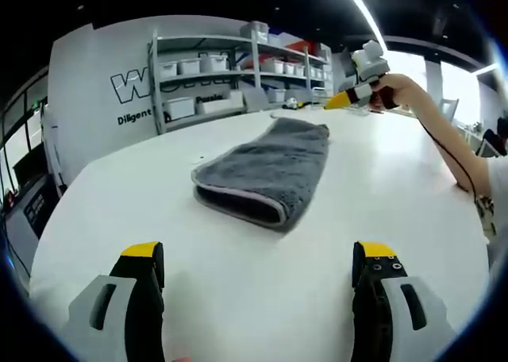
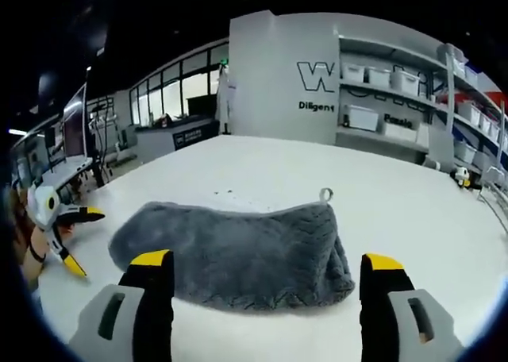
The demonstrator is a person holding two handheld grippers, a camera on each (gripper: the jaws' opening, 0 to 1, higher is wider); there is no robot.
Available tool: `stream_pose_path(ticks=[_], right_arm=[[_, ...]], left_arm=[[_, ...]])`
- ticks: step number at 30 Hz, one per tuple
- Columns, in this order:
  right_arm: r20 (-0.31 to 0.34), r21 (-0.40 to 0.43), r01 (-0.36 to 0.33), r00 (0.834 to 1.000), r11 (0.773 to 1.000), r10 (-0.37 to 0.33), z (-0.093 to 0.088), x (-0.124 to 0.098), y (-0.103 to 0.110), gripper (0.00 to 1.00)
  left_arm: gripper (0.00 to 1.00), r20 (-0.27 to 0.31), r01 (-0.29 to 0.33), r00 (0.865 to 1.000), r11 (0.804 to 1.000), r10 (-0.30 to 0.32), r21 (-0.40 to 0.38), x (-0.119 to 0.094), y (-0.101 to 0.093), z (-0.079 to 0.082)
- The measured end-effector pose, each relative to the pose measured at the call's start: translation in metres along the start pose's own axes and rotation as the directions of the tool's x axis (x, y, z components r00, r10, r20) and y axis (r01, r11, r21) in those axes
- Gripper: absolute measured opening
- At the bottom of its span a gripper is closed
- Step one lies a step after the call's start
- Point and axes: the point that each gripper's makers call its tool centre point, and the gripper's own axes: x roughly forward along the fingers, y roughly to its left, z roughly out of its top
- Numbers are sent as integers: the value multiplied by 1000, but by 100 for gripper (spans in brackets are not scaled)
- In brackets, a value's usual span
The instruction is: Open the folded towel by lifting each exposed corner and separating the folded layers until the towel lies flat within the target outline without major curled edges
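Folded grey towel (image 1: 266, 175) on the white table (image 1: 238, 290), both grippers held off it.

The left gripper (image 1: 258, 271) is held spread, short of the towel's folded end. The right gripper (image 2: 268, 281) is spread too, the towel lying just beyond its tips. No target outline can be made out. A hand (image 1: 394, 88) is seen gripping the right gripper above the far edge.

Fluffy cloth towel (image 1: 266, 171) (grey), smooth table (image 1: 397, 187)

Both views face the towel (image 1: 266, 174) (image 2: 238, 255) across the table (image 1: 397, 187) (image 2: 397, 203).
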Motion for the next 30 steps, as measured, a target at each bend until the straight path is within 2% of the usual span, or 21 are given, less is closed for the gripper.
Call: stream_pose_path(ticks=[11, 30], right_arm=[[-16, 19, -33, 999, 999, 33, -2, 1, 9, 99], [-39, 13, -41, 998, 999, 42, -7, 1, 12, 99]], left_arm=[[97, 2, 0, 1000, 1000, 0, 1, 0, 1, 1], [97, 1, -1, 1000, 1000, 1, -1, -1, 0, -1]])
